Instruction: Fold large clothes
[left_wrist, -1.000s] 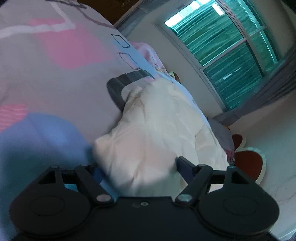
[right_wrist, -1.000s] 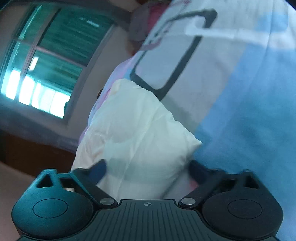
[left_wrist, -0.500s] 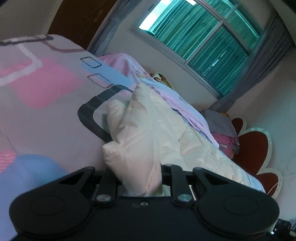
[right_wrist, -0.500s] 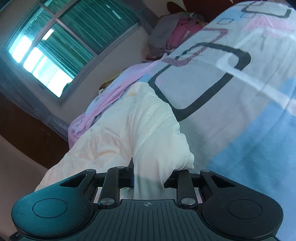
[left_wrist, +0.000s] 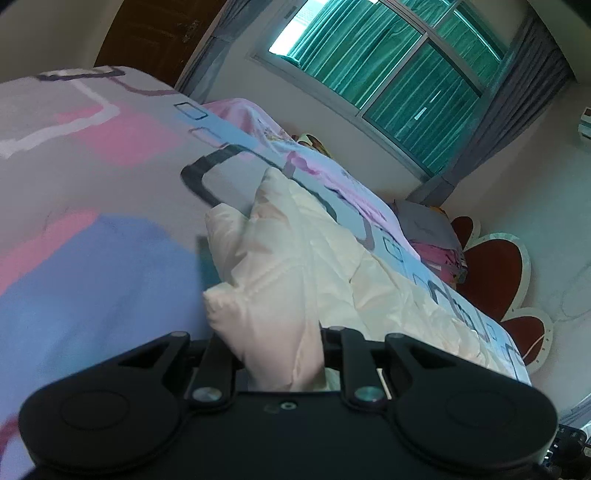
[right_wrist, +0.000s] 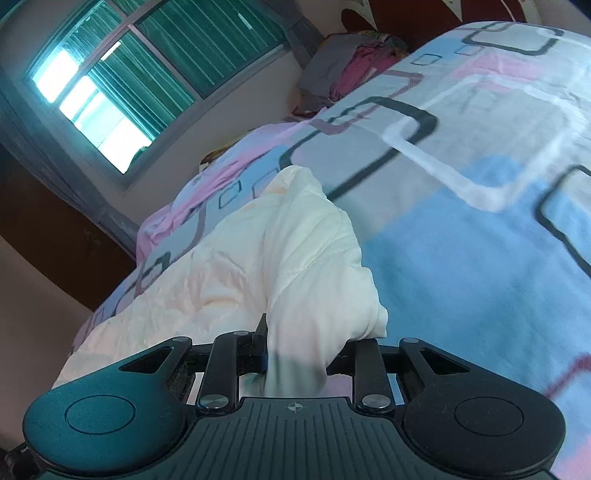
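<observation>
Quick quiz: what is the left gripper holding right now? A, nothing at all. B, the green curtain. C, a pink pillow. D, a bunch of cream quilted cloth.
D: the left gripper is shut on a bunched corner of the cream quilted cloth, lifted off the patterned bedsheet.

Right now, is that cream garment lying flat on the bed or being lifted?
Partly lifted: the left gripper and right gripper each pinch a bunched end of the cream garment, while the rest lies on the bedspread.
</observation>
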